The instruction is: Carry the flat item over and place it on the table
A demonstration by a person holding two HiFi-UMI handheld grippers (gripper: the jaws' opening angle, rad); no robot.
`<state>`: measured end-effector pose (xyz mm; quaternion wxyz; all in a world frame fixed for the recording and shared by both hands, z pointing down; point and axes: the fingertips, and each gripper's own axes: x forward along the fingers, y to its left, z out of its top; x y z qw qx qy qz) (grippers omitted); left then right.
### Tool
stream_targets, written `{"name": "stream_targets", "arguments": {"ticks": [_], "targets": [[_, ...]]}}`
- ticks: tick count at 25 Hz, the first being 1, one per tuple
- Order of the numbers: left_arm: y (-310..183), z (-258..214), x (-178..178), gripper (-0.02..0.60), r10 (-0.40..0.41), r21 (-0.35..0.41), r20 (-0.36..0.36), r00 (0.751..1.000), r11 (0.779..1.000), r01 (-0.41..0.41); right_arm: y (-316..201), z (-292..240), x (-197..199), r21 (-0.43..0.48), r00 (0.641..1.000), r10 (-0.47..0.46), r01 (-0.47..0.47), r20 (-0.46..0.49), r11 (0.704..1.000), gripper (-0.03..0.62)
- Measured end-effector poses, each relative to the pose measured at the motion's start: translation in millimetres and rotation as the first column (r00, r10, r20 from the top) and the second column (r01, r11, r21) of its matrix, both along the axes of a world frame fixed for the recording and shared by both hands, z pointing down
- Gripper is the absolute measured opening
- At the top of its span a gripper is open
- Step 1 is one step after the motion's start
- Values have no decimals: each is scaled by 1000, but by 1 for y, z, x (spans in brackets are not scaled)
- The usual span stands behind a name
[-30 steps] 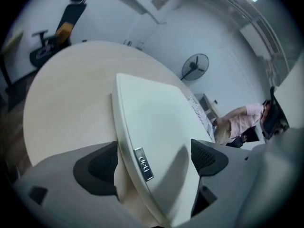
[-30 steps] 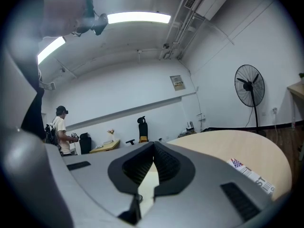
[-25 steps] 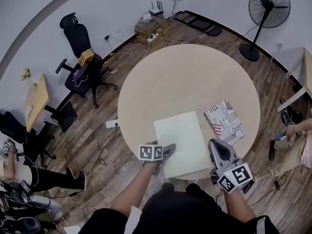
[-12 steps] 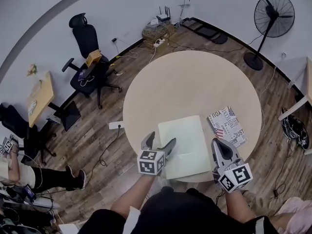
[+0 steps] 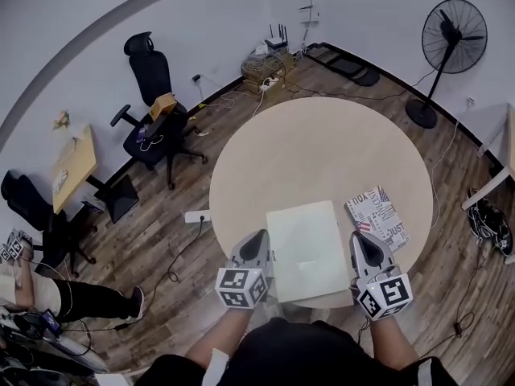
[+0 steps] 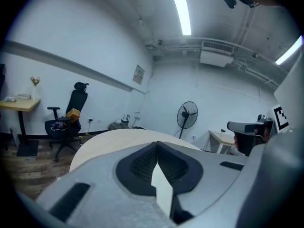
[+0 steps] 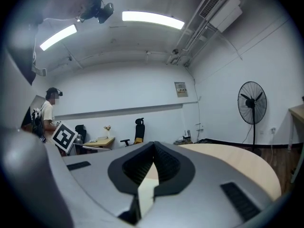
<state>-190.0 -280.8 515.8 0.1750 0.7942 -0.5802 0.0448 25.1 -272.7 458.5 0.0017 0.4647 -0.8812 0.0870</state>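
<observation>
Flat item (image 5: 308, 250): on the table (image 5: 322, 151), at near edge.
Booklet (image 5: 376, 217): on the table, just right of flat item.
Fan (image 5: 455, 30): behind table, right.
Office chair (image 5: 157, 111): behind table, left.

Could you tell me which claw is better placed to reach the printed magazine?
Right: the right claw sits close by the magazine; the left claw is across the pale board.

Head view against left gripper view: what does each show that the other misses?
Only the head view: the flat sheet in full, at the near edge of the round table, and the printed booklet right of it. Only the left gripper view: the ceiling light strip, and the left gripper's tongs closing together, nothing pinched. Both: the table, the standing fan, the black office chair.
</observation>
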Motion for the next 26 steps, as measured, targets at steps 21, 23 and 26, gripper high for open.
{"name": "stream_targets", "arguments": {"ticks": [21,23,26], "targets": [[6,-28,-2,8,22,90,-24,999,996,-20,-21,-23,23,99,998,50,-45,-48,994,-3],[5,-27,0,8,29,81,-41,999,996,-25,-24,-24,27,100,997,60,-54,-50,993,-3],[2,-28,3,8,43,74,-68,997,997,-38,-28,-25,31,101,996,69,-63,-54,993,-3]]}}
